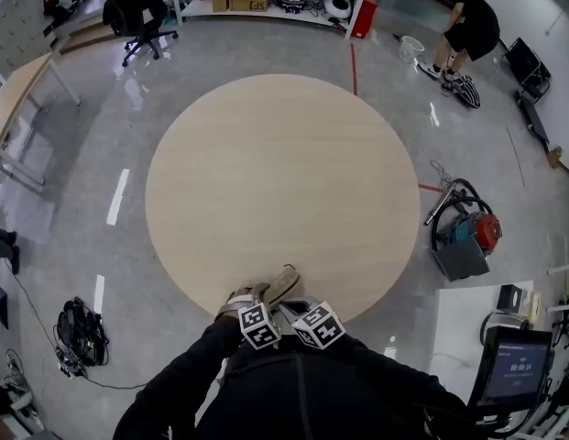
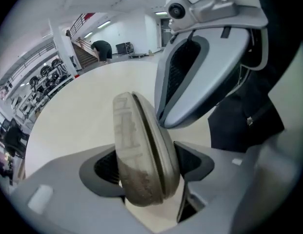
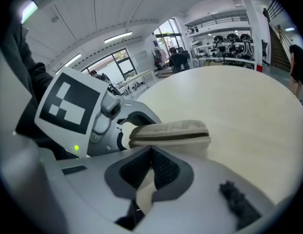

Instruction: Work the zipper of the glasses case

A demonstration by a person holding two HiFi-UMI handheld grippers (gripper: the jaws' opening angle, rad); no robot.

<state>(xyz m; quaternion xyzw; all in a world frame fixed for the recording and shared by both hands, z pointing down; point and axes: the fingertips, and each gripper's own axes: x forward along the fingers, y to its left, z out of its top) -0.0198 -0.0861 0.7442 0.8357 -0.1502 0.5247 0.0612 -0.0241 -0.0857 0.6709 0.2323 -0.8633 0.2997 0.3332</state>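
A beige zippered glasses case (image 1: 279,289) sits at the near edge of the round wooden table (image 1: 284,172). In the left gripper view the case (image 2: 141,150) stands on edge, zipper line facing right, and my left gripper (image 2: 146,179) is shut on it, a pad on each side. My right gripper (image 3: 151,167) is shut just short of the case (image 3: 171,132), which lies flat ahead of it with the zipper seam towards me. Whether a zipper pull is pinched is hidden. Both marker cubes sit side by side in the head view, left gripper (image 1: 250,302) beside right gripper (image 1: 289,308).
A red and blue vacuum cleaner (image 1: 467,232) stands on the floor right of the table. A person (image 1: 472,26) bends over at the back right. An office chair (image 1: 137,16) is at the back left, a monitor (image 1: 518,365) at the near right, a dark bag (image 1: 78,333) at the near left.
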